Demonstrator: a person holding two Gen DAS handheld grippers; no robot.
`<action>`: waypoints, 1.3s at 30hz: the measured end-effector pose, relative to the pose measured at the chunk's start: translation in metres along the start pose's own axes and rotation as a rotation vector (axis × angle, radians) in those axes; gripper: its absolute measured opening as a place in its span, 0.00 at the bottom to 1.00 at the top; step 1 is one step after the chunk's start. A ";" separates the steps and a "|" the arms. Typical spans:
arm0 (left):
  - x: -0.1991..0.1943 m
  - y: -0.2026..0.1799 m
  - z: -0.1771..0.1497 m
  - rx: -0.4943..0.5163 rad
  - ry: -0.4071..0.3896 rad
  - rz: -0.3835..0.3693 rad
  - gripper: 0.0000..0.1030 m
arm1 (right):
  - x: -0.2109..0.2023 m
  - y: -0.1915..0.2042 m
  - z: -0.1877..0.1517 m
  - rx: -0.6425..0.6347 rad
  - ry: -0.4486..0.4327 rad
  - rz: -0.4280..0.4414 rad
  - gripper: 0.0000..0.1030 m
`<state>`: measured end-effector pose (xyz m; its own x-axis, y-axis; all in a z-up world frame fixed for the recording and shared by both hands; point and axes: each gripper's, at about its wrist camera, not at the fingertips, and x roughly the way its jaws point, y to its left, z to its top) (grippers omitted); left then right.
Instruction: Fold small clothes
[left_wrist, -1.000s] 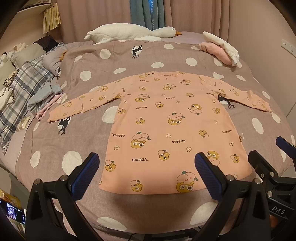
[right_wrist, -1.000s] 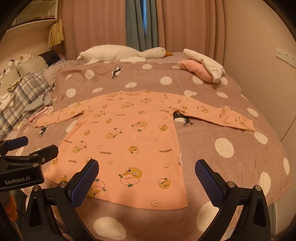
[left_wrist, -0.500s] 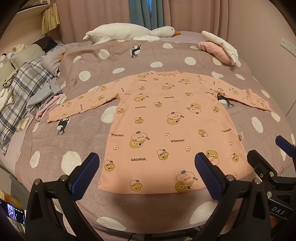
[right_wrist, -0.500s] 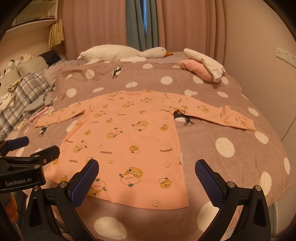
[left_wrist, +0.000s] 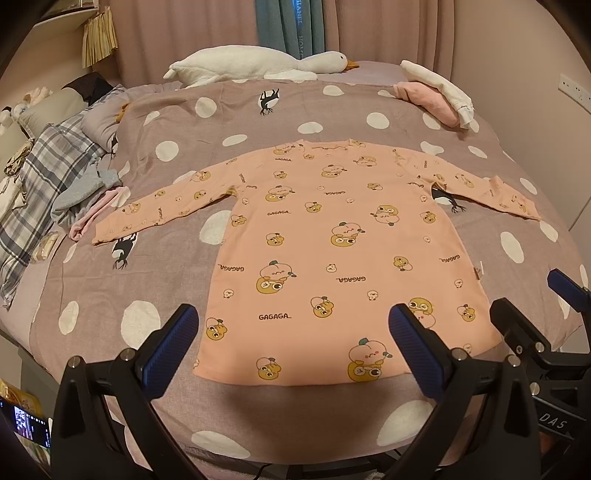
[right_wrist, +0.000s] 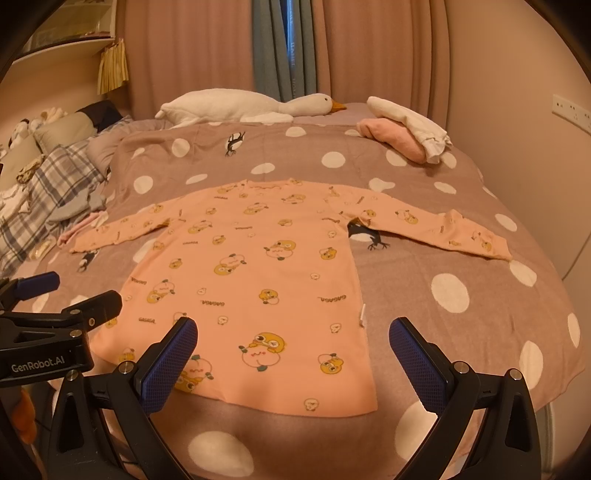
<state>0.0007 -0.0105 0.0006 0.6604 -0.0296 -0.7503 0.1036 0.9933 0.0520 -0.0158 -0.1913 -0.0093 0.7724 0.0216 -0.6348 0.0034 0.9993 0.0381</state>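
Observation:
A small peach long-sleeved shirt (left_wrist: 332, 251) with cartoon prints lies flat on the bed, sleeves spread to both sides, hem toward me. It also shows in the right wrist view (right_wrist: 258, 280). My left gripper (left_wrist: 293, 328) is open and empty, held above the hem near the bed's front edge. My right gripper (right_wrist: 293, 339) is open and empty, over the hem's right part. The right gripper's fingers (left_wrist: 517, 325) show at the right of the left wrist view; the left gripper's fingers (right_wrist: 92, 302) show at the left of the right wrist view.
The bed has a mauve polka-dot cover (left_wrist: 369, 122). A white goose plush (left_wrist: 255, 66) lies at the back. Folded pink and white clothes (left_wrist: 439, 96) sit back right. A plaid blanket and loose clothes (left_wrist: 55, 177) pile at the left. A wall (right_wrist: 535, 155) is at the right.
Both views have shifted slightly: the shirt sits a little lower and nearer in frame. Both grippers stay open and empty.

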 end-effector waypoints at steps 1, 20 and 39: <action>0.000 0.000 0.000 0.000 0.000 0.000 1.00 | 0.000 0.000 0.000 0.000 0.001 0.000 1.00; 0.004 -0.005 -0.005 0.010 0.008 0.001 1.00 | 0.001 -0.003 0.000 0.003 0.001 0.001 1.00; 0.064 0.014 0.002 -0.158 0.178 -0.168 1.00 | 0.025 -0.056 -0.016 0.260 0.056 0.223 1.00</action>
<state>0.0458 0.0017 -0.0458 0.5013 -0.1894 -0.8443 0.0741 0.9816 -0.1762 -0.0071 -0.2466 -0.0401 0.7361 0.2475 -0.6300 0.0060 0.9283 0.3717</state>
